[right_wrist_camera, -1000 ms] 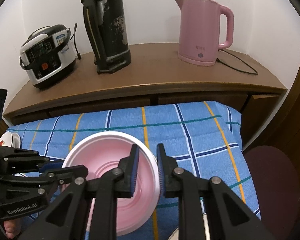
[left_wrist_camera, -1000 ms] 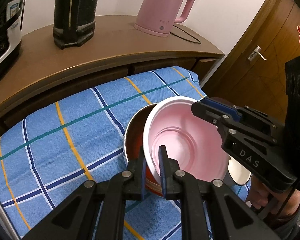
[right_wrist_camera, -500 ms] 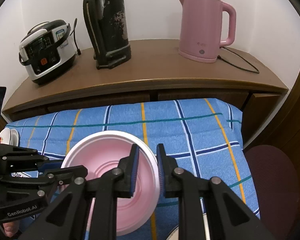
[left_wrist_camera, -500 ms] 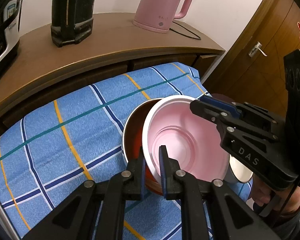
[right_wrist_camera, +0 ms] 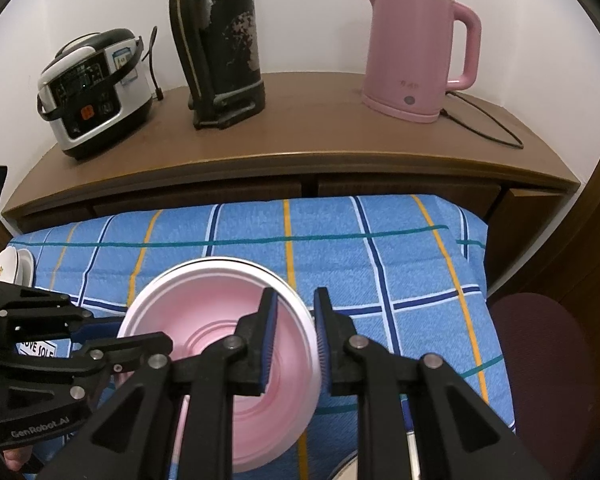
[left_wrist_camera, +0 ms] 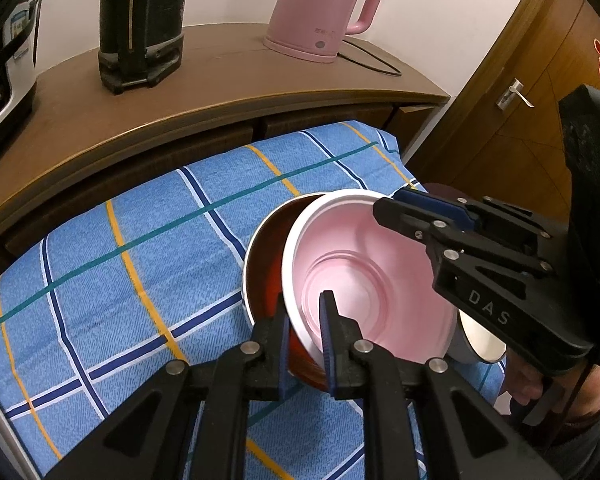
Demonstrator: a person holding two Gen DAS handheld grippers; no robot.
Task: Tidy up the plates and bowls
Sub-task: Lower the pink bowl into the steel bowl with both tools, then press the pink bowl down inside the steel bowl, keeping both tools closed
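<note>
A pink bowl with a white rim (left_wrist_camera: 364, 272) is held tilted above a red-brown bowl (left_wrist_camera: 268, 276) on the blue checked cloth (left_wrist_camera: 140, 264). My left gripper (left_wrist_camera: 304, 316) is shut on the pink bowl's near rim. My right gripper (right_wrist_camera: 294, 320) is shut on the opposite rim of the pink bowl (right_wrist_camera: 228, 340); it shows from the side in the left wrist view (left_wrist_camera: 392, 204). The red-brown bowl is hidden in the right wrist view. A white bowl (left_wrist_camera: 482, 340) sits partly hidden behind the right gripper.
A wooden counter (right_wrist_camera: 300, 152) behind the cloth carries a rice cooker (right_wrist_camera: 94, 88), a black thermos (right_wrist_camera: 220, 44) and a pink kettle (right_wrist_camera: 416, 52). White floral dishes (right_wrist_camera: 10, 266) lie at the cloth's left end. A dark red stool (right_wrist_camera: 540, 368) and a wooden door (left_wrist_camera: 512, 92) stand right.
Both grippers keep their hold on the pink bowl. It has shifted slightly, and both views sit a little lower and closer to the cloth.
</note>
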